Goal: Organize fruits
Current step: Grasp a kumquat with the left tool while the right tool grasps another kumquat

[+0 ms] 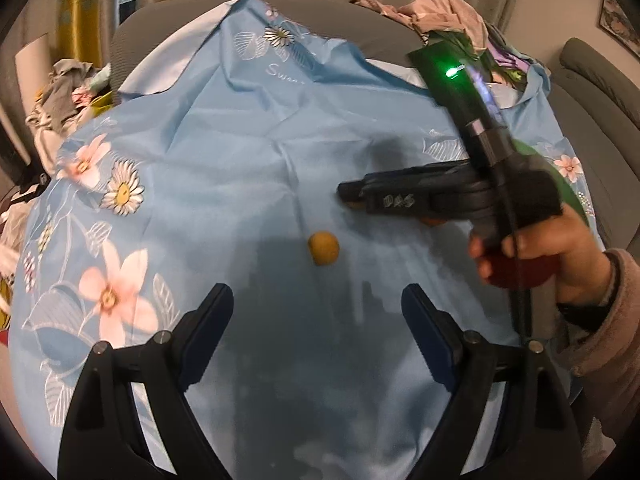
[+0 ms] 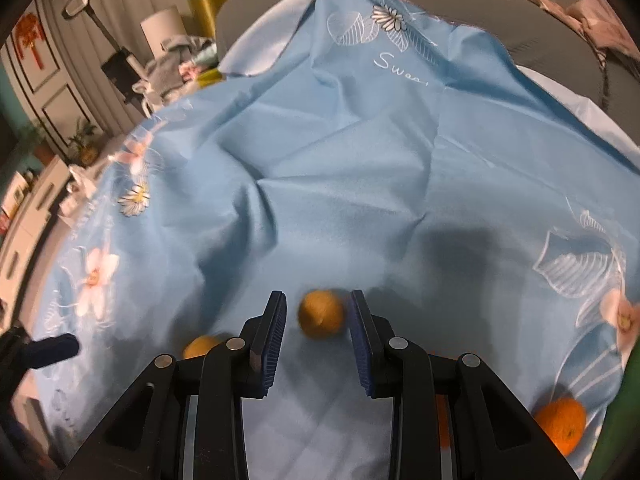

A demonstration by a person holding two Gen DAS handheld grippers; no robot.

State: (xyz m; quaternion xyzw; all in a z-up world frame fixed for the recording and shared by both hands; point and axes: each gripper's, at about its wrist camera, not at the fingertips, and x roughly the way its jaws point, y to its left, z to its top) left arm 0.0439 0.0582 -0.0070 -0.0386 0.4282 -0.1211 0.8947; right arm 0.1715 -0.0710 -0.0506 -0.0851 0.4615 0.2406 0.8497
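Evidently the right claw is narrowed on a small yellow-brown fruit, gripped between its blue pads and carried low over the middle of the blue flowered sheet, probably to join the others. Meanwhile the left claw stands wide and empty, aimed at a second small fruit lying loose just ahead, ready to straddle it. Farther out, an orange rests near the sheet's right edge.

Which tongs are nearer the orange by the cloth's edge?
Right. Right tongs, shut on a yellow fruit, sit just left of the orange; left tongs hang far left.
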